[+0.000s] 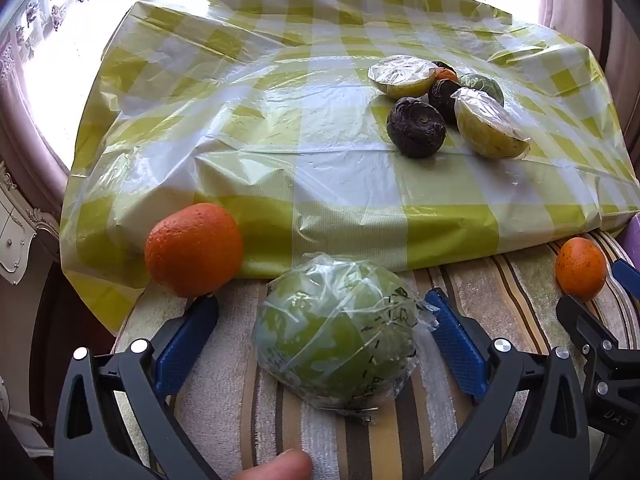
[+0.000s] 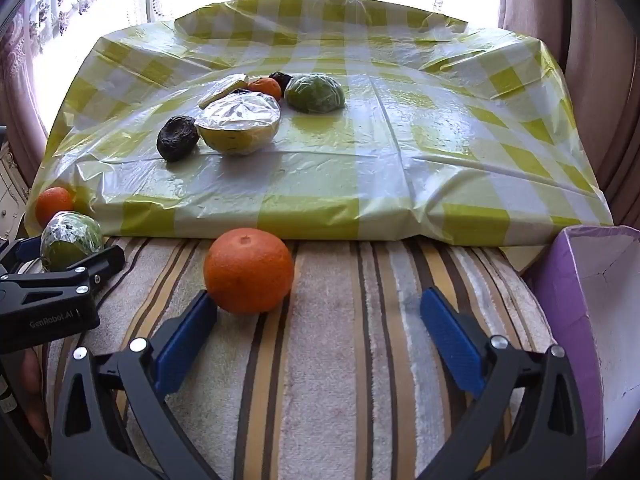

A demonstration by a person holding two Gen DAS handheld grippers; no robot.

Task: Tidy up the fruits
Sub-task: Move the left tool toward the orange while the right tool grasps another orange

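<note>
Your left gripper (image 1: pixel 320 332) stood wide open around the wrapped green fruit (image 1: pixel 334 328) on the striped towel (image 1: pixel 500 280), gripping nothing. Your right gripper (image 2: pixel 318 316) was also wide open and held nothing, its left pad just beside an orange (image 2: pixel 249 270). More fruits (image 2: pixel 240 120) lay together on the checked plastic cloth (image 2: pixel 400 152) behind

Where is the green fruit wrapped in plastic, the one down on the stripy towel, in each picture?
Left wrist view: the wrapped green fruit sits low in the middle, between the open fingers of the left gripper.
Right wrist view: the same fruit is at the far left edge, again by the left gripper.
Shared landmark: the orange beside it, against the checkered cloth's edge.
</note>
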